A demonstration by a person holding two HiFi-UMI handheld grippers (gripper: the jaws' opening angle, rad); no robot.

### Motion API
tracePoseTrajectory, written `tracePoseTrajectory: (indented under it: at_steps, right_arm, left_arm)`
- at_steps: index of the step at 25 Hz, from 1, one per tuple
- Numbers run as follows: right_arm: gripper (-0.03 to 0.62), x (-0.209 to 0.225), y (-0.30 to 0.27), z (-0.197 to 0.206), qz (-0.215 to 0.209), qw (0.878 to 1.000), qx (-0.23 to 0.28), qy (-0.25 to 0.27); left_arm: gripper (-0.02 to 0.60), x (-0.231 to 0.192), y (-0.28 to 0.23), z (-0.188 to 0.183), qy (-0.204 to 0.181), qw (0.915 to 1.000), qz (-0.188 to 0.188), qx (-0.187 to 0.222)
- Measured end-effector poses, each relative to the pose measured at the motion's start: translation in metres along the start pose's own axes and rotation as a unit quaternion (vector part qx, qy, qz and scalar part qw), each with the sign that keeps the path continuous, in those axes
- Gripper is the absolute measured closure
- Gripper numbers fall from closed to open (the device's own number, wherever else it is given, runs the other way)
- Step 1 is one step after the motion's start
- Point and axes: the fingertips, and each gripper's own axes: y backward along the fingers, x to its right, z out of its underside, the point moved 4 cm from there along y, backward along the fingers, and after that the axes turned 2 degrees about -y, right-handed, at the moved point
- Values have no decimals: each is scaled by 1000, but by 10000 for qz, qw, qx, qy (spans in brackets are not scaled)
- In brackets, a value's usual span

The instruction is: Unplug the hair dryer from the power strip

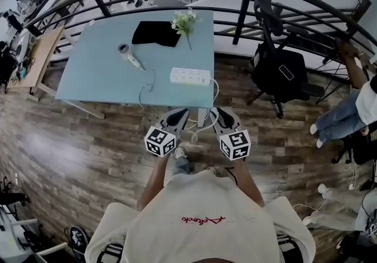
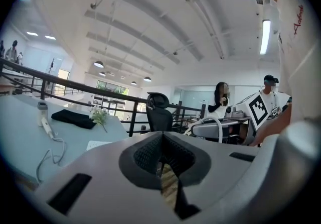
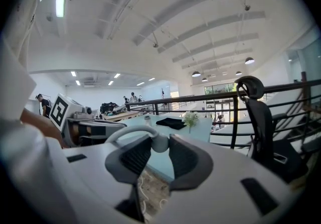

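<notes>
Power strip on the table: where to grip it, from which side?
Pinch the power strip across its narrow width, at its left half, coming down from the table's near edge. It lies flat with its long side along that edge, and its own cord leaves the right end. The right gripper is open, the left gripper shut, so probably use the right.
</notes>
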Motion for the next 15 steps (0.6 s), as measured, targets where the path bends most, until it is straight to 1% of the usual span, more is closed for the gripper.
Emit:
tracePoseTrajectory:
  at_steps: [15]
  right_arm:
    - [471,-18,48,18,-189,9998,4,35]
  left_arm:
    - [574,57,30,16,21,9997,-238,-76]
